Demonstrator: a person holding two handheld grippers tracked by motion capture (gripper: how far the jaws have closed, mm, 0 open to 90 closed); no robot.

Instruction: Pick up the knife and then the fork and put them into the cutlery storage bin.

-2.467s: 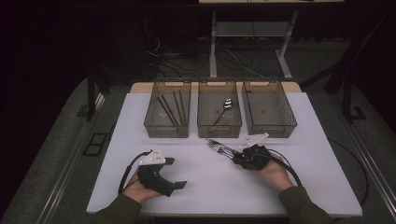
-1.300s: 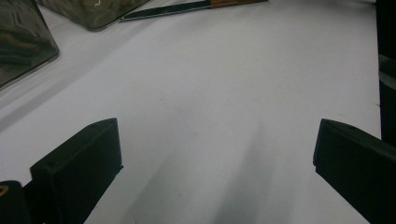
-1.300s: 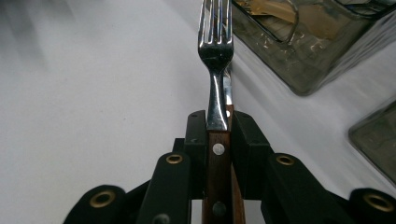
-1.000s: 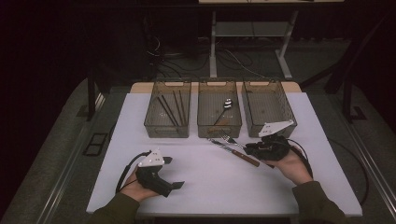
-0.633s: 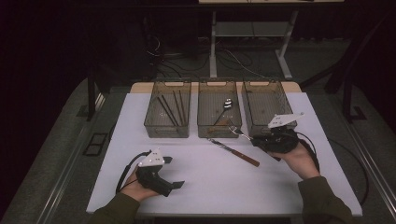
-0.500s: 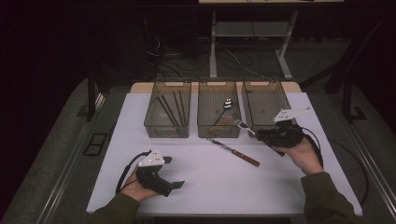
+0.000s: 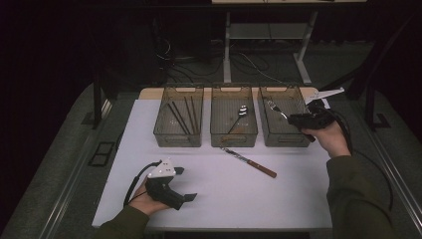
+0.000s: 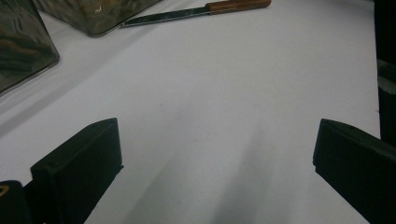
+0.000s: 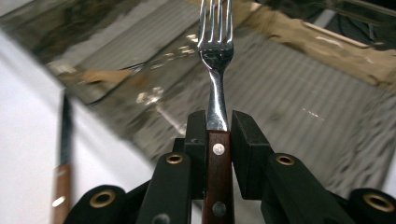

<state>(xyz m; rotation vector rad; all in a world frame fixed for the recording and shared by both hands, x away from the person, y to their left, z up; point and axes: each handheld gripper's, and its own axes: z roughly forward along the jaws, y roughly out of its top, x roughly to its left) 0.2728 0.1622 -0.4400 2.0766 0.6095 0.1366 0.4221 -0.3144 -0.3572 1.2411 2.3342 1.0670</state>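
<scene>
Right gripper view, gripper (image 9: 218, 128) clamping fork (image 9: 215, 51)

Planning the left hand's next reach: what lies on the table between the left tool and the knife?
Nothing: in the left gripper view, bare white table runs from the open left tool to the knife, which lies beside a bin.

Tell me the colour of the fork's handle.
Dark reddish-brown wood with silver rivets on the fork; right gripper view shows it best.

Glossy metal fork (image 9: 215, 51) with wooden handle, matt white table (image 7: 219, 184)
</scene>
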